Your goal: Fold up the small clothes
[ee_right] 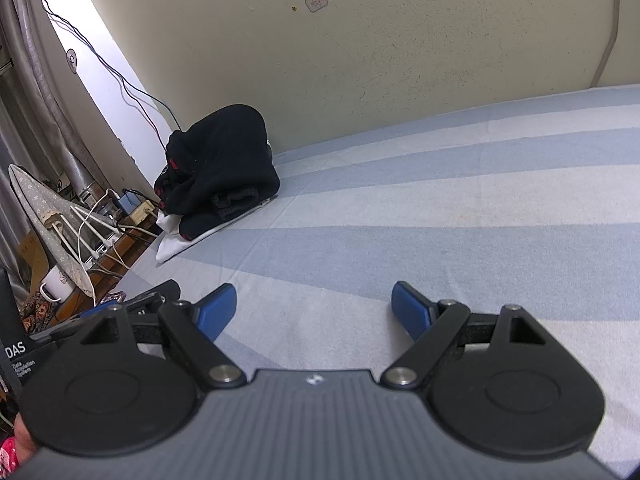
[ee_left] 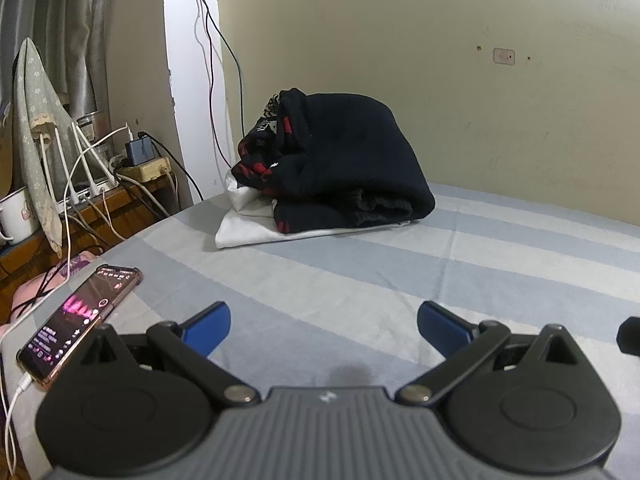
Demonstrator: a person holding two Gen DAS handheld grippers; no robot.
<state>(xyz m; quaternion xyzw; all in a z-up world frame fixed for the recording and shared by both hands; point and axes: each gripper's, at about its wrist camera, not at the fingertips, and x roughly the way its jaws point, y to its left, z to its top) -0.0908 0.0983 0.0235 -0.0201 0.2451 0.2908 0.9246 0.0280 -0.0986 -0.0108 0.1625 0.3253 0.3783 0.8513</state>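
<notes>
A folded black garment with red pattern (ee_left: 340, 164) lies on top of a folded white garment (ee_left: 248, 228) at the far left of the bed, against the wall. The same pile shows in the right wrist view, black (ee_right: 224, 164) on white (ee_right: 172, 246). My left gripper (ee_left: 324, 326) is open and empty, low over the striped sheet (ee_left: 440, 280), well short of the pile. My right gripper (ee_right: 314, 312) is open and empty over the sheet (ee_right: 440, 216), to the right of the left gripper (ee_right: 120, 312), which shows at its left edge.
A phone (ee_left: 80, 320) with a lit screen and a charging cable lies on the bed's left edge beside my left gripper. Past the edge stands a wooden side table (ee_left: 100, 208) with a router, power strip, cables and a white mug (ee_left: 16, 216). The wall (ee_left: 440, 80) bounds the bed behind.
</notes>
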